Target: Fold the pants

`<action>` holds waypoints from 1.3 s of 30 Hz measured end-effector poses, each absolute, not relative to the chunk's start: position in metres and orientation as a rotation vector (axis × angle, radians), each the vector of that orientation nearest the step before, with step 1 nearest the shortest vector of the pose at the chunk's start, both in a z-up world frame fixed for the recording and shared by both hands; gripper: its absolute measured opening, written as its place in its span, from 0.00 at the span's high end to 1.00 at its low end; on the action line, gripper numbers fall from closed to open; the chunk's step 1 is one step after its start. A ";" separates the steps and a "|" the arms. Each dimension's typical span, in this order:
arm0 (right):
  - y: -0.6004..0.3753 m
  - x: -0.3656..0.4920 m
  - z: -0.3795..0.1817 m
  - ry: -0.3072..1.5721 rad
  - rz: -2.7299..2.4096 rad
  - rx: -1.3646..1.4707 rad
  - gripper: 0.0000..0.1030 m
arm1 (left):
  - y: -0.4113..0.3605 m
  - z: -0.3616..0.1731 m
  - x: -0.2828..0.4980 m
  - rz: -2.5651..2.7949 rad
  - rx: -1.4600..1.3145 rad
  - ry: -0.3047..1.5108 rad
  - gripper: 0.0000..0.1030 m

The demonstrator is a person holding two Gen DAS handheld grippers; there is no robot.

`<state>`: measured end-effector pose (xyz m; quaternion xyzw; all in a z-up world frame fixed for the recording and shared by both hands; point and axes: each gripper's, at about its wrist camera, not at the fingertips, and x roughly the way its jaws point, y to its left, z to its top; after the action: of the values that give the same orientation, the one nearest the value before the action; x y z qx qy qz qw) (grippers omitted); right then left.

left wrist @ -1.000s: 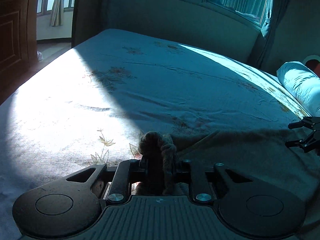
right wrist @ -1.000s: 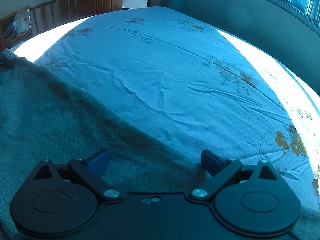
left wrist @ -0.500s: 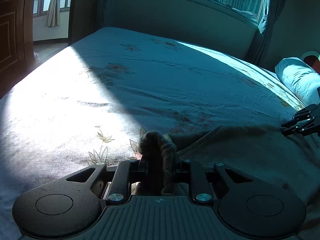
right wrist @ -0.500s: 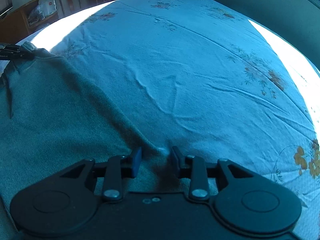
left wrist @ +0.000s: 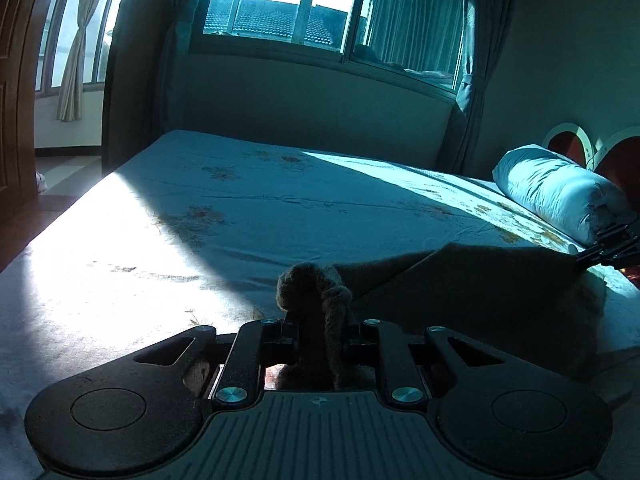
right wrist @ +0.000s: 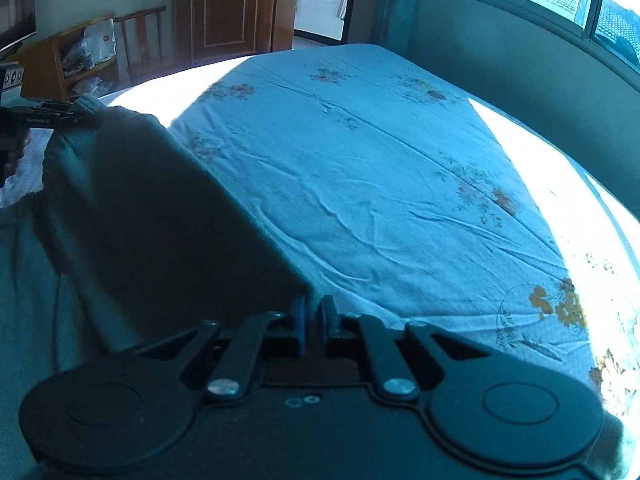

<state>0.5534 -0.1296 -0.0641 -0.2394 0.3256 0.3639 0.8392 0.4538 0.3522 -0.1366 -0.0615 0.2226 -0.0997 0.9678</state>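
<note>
The grey-brown knit pants [left wrist: 480, 284] hang stretched between my two grippers above the bed. My left gripper [left wrist: 316, 316] is shut on a bunched corner of the pants [left wrist: 312, 284]. My right gripper [right wrist: 314, 312] is shut on the other corner of the pants' edge [right wrist: 160, 220], and the cloth runs off to the left from it. The right gripper also shows at the right edge of the left wrist view [left wrist: 612, 246]. The left gripper shows at the left edge of the right wrist view [right wrist: 52, 116]. The lower part of the pants lies on the bed.
The bed [right wrist: 380, 160] has a pale blue flowered sheet with bright sun patches. A rolled blue quilt [left wrist: 556, 192] lies at its right side. A window wall [left wrist: 304, 12] is beyond the bed; a wooden door [right wrist: 224, 12], a chair and a shelf [right wrist: 72, 60] stand past the foot.
My right gripper has shut on the pants' edge. Both grippers have risen and lifted that edge off the bed.
</note>
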 end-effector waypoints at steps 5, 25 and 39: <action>-0.148 0.438 -0.058 0.624 0.779 -0.623 1.00 | 0.339 -0.123 0.383 -0.280 0.004 0.430 0.77; -0.197 0.325 -0.102 0.580 0.361 -0.154 0.89 | 0.311 -0.162 0.211 0.112 -0.612 0.529 0.56; -0.176 0.360 -0.141 0.721 0.203 0.076 0.73 | 0.290 -0.191 0.253 0.122 -0.761 0.547 0.56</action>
<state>0.3603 -0.1762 -0.1411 0.0373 0.3521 0.0993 0.9299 0.2529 0.2900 -0.1915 -0.3665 0.2633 0.0586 0.8904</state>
